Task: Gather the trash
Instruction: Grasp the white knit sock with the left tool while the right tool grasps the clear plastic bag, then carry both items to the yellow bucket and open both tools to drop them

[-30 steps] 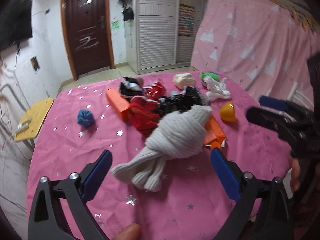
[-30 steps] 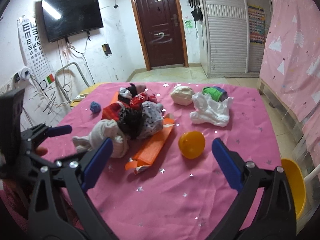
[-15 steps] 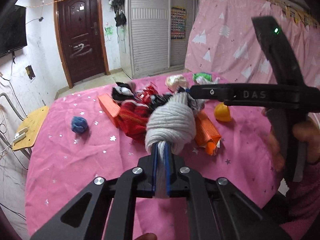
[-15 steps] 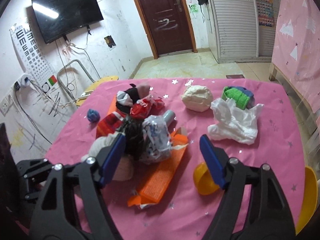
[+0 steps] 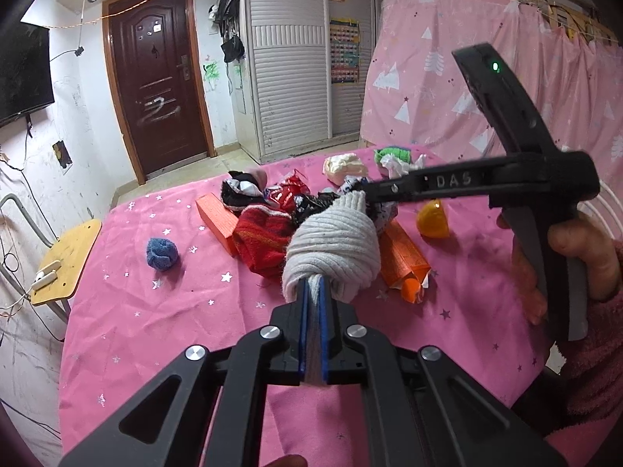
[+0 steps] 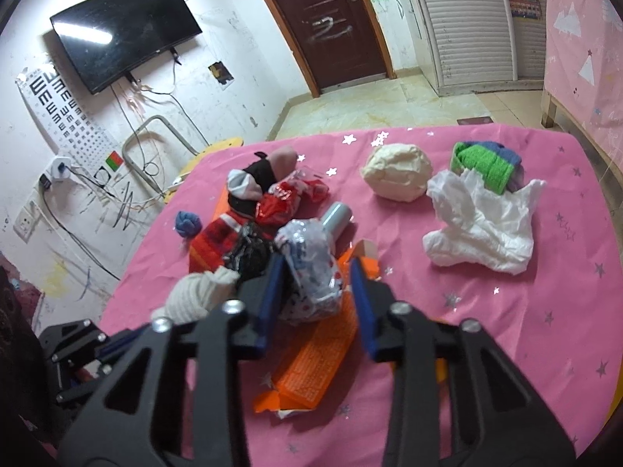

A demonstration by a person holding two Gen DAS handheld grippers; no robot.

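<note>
Nearest in the left view, at 6 o'clock: left gripper [image 5: 313, 299], clenched hard on the thin tail of the grey sock [image 5: 335, 249]. Hangs there as a fat knot just past the tips, above the pink table [image 5: 163, 334].

Could slip out if swung fast, since only the tail is pinched. Could also bump the right gripper's arm, crossing just behind the knot from 3 o'clock.

Nearest in the right view, at 6 o'clock: right gripper [image 6: 315, 284], jaws just closing, with the crinkly bag [image 6: 311, 268] between them. Touches the bag with the pad at 9 o'clock. Cannot tell whether the other pad presses yet.

Might squash the bag flat and lose it, being thin and slippery. Might pinch the black bag [image 6: 249, 253] beside it at 9 o'clock, or snag the orange box [image 6: 315, 366] underneath and drag it along.

Farther off at 2 o'clock: white tissue [image 6: 483, 225], well apart, still to collect.

Only in the left view: the sock tail between the pads, the hand [image 5: 584, 257] on the right gripper's handle, the orange ball [image 5: 432, 220] at 3 o'clock.

Only in the right view: the crinkly bag between the blue pads, and how the box lies right under it.
</note>
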